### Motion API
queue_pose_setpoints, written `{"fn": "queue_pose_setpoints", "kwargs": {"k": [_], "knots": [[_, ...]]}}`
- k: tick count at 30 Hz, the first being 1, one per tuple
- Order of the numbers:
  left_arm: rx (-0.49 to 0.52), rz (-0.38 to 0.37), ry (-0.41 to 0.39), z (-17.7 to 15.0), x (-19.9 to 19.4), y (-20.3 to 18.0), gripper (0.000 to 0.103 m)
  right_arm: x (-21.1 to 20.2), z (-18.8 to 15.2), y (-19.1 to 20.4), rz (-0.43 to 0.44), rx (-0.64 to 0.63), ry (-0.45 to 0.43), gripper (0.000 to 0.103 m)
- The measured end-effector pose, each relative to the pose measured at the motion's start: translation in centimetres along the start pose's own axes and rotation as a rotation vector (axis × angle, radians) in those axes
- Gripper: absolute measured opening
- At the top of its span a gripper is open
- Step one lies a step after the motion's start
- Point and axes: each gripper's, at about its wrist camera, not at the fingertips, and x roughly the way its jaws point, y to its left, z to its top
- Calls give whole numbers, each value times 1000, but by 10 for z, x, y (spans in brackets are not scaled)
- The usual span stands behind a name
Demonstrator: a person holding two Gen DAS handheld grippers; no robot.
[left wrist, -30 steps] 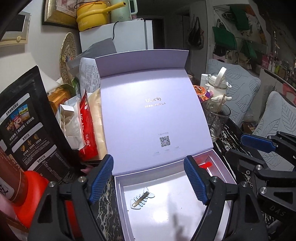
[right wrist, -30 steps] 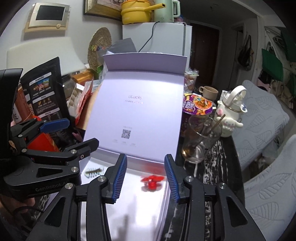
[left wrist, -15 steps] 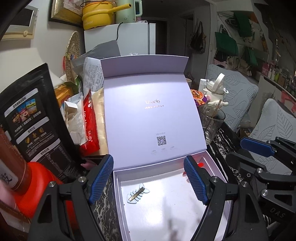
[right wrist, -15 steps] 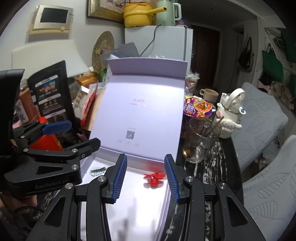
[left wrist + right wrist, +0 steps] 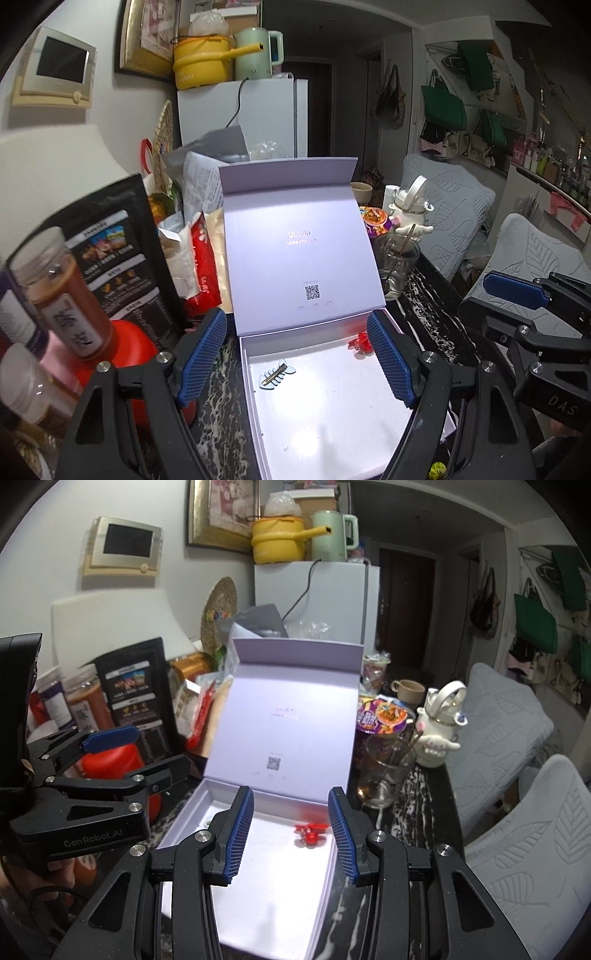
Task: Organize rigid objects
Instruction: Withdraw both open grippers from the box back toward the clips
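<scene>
A cluttered dark marbled surface (image 5: 424, 295) carries an open lavender gift box (image 5: 332, 417) at the centre, its lid (image 5: 299, 254) standing upright behind the tray. Going from left to right: at the far left stands a clear jar of orange-brown contents (image 5: 70, 295) with a white label in Chinese characters, then a tall black pouch (image 5: 118, 254) with photo panels and small white print too fine to read, then a red packet (image 5: 203, 258) leaning against the lid. The left hand-held gripper (image 5: 295, 360), empty, has its blue-padded jaws wide apart, hovering over the back of the tray; its body reads "GenRobot.AI" in the right wrist view. Inside the lid is faint silver lettering that seems to read "ULucky", with a QR code (image 5: 312, 292) lower down. On the white tray floor lies a pale fishbone-shaped hair clip (image 5: 276, 374) at back left, and a small red hair clip (image 5: 310, 832) at back right, near the wall. The right hand-held gripper (image 5: 291, 825) hangs above the red clip with its jaws partly open, gripping nothing; "DAS" is stamped on its side. Right of the box stand a drinking glass (image 5: 384, 775) with a stick in it, a purple instant-noodle bowl (image 5: 382, 716), and a white character-shaped bottle (image 5: 441, 731).
</scene>
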Motion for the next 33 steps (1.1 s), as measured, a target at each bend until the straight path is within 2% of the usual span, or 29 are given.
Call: {"fn": "queue_pose_setpoints", "kwargs": {"k": [16,20,26,33], "knots": [[16,-24,-41,-20,-65,-9,79,-65,-26,25,-6,-14,-45,42],[14,-28,-46,-29,-75,-11,79,-78,-36,30,-12,-15,-51,47],[7,-37,-24,-47,-82,-10,79,-91,-51,38,-17,-26,-45,52],[7,-38,3,-71,-90,-9,79,-96,-75,45,-2,-18,-18,53]]}}
